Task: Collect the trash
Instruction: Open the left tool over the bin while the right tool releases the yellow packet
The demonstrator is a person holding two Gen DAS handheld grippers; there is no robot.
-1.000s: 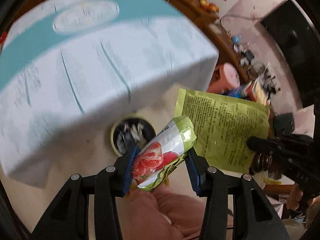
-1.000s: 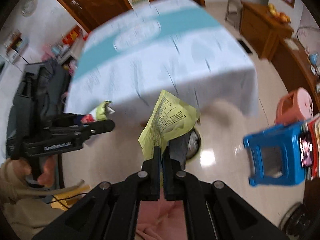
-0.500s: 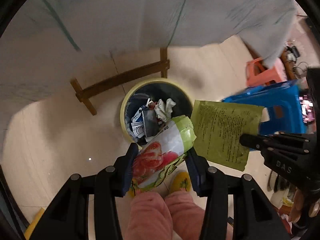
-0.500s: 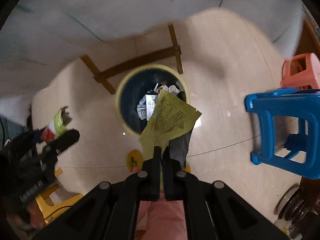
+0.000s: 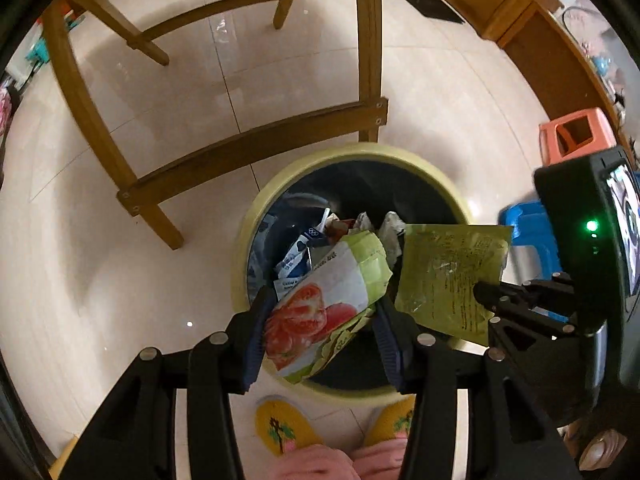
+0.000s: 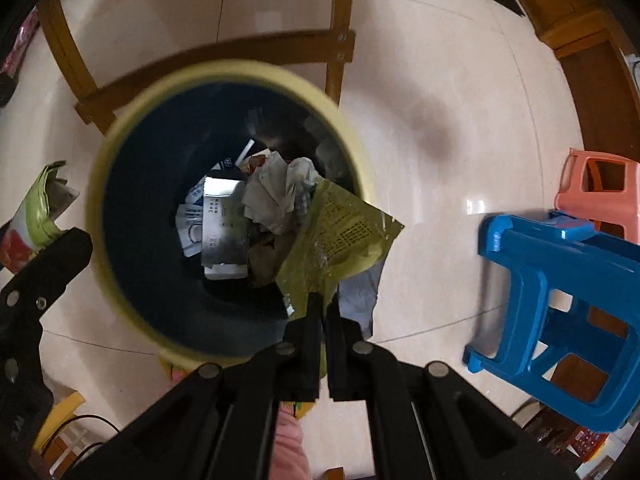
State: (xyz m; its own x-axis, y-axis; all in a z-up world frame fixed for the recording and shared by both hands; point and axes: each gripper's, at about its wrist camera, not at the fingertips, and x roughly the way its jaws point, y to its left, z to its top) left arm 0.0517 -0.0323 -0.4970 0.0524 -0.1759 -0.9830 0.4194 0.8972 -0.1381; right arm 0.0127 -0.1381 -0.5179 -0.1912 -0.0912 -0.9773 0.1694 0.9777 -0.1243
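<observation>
My left gripper [image 5: 324, 320] is shut on a green and white snack wrapper with a red fruit picture [image 5: 328, 300], held over the near side of a round yellow-rimmed trash bin [image 5: 360, 156]. My right gripper [image 6: 325, 304] is shut on a flat yellow-green printed packet [image 6: 340, 236], held over the bin's [image 6: 224, 70] right side. The packet also shows in the left wrist view [image 5: 448, 276]. The wrapper shows at the left edge of the right wrist view [image 6: 36, 216]. The bin holds crumpled paper [image 6: 276, 192] and cartons.
Wooden table legs and a crossbar [image 5: 256, 148] stand just behind the bin. A blue plastic stool [image 6: 560, 292] and an orange stool [image 6: 600, 184] stand to the right. A wooden cabinet [image 5: 520, 20] runs along the far right. Yellow slippers [image 5: 280, 424] are on the floor below.
Both grippers have dropped lower and closer to the bin, holding their trash. The bin looks much larger now, and the tablecloth has gone out of view.
</observation>
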